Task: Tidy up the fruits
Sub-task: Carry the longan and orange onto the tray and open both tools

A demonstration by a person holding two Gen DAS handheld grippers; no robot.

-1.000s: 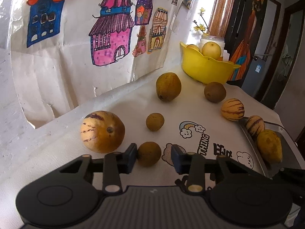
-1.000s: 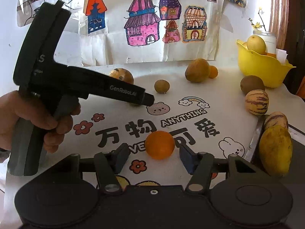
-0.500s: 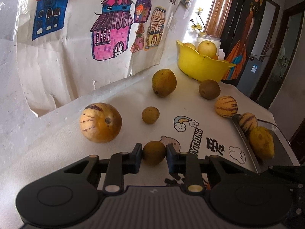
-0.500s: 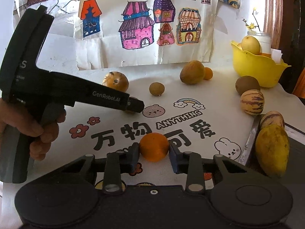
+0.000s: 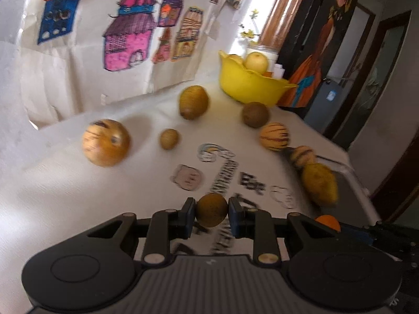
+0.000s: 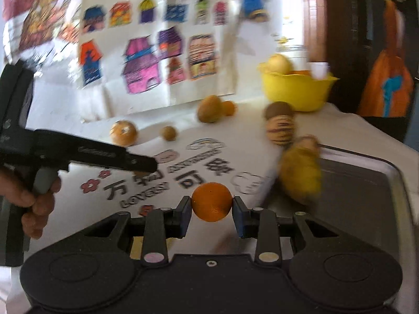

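- Your left gripper is closed on a small brown fruit, pads pressing both of its sides; it looks clear of the tablecloth, though blur makes that hard to confirm.
- Your right gripper clamps a small orange the same way, pads tight on either side.
- The relation that matters: the grey tray lies ahead and to the right of both grippers, with a yellow-green fruit on its near-left edge.
- I judge your right hand the nearer one; its tip and the orange show at the tray's corner in the left view.
- The yellow bowl sits well beyond, at the table's far right, already holding fruit.
- Both held fruits are roundish, so long axis hardly matters on release.
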